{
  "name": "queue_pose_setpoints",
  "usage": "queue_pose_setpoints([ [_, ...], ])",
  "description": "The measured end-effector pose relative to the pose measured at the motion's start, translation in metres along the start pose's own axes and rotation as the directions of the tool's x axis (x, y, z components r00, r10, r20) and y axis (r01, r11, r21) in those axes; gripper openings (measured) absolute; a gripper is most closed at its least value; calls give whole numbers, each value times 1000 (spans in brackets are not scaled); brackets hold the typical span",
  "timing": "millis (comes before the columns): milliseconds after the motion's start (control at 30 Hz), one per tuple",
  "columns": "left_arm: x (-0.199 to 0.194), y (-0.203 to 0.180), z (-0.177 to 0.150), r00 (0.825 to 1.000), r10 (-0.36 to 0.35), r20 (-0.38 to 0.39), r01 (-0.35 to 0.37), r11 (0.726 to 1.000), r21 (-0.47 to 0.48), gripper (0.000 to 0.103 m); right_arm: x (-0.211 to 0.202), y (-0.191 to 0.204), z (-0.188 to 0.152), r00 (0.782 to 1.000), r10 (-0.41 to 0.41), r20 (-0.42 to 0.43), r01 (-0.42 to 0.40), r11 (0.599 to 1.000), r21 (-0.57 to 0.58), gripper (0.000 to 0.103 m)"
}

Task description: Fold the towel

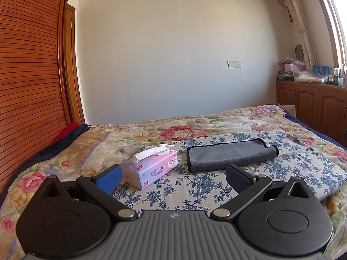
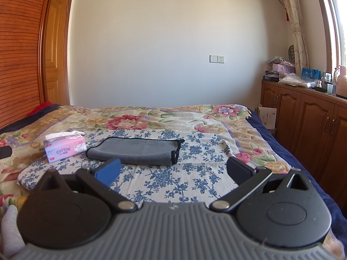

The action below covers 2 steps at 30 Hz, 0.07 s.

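Observation:
A grey towel (image 1: 229, 154) with black edging lies folded on a blue-flowered white cloth (image 1: 195, 186) on the bed. It also shows in the right wrist view (image 2: 138, 151). My left gripper (image 1: 173, 178) is open and empty, held above the cloth just short of the towel's near edge. My right gripper (image 2: 173, 171) is open and empty, also above the cloth in front of the towel. Neither gripper touches the towel.
A pink tissue box (image 1: 151, 166) marked COTTON stands left of the towel, also in the right wrist view (image 2: 65, 148). A floral blanket (image 2: 151, 117) covers the bed. Wooden cabinets (image 2: 308, 117) with clutter on top line the right; a slatted wooden wardrobe (image 1: 28, 75) stands left.

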<state>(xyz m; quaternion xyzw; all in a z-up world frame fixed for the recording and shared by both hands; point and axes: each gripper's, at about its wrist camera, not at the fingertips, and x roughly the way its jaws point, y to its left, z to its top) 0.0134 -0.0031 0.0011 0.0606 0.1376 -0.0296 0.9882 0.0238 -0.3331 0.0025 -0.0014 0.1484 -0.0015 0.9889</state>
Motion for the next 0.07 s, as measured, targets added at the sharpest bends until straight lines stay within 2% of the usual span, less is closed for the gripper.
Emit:
queue_pose_setpoints([
  [67, 0, 0, 0, 1000, 0, 0, 0, 1000, 0, 103, 0, 0, 0, 1000, 0, 0, 0, 1000, 1, 103],
])
